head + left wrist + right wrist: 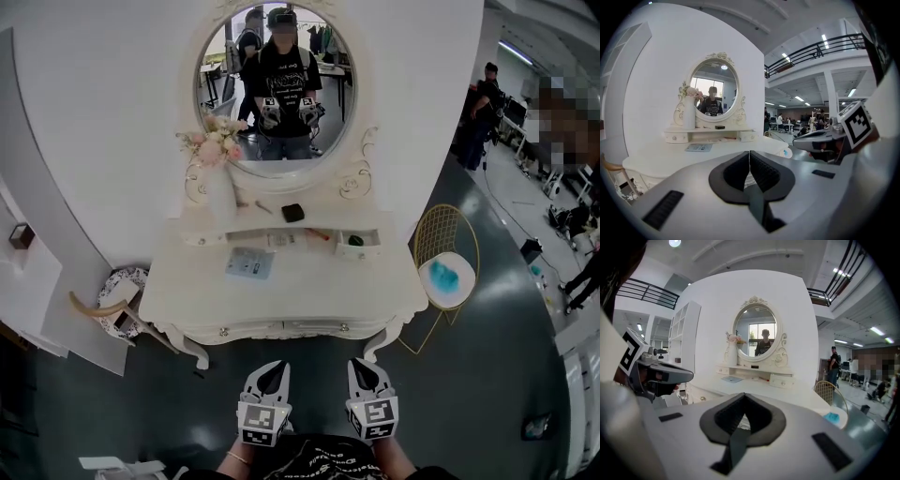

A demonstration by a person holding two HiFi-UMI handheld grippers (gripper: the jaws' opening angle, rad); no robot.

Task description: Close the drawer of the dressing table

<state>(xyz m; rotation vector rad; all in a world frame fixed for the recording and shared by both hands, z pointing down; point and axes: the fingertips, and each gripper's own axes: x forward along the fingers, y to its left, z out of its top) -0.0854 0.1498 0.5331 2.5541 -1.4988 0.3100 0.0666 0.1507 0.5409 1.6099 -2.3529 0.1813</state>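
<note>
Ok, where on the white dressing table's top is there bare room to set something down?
On the white dressing table, the top is bare right of the pale blue card, in front of the small right-hand drawer, and along the whole front edge. Crowded: the raised shelf, with the white vase of pink flowers and small black box.
</note>
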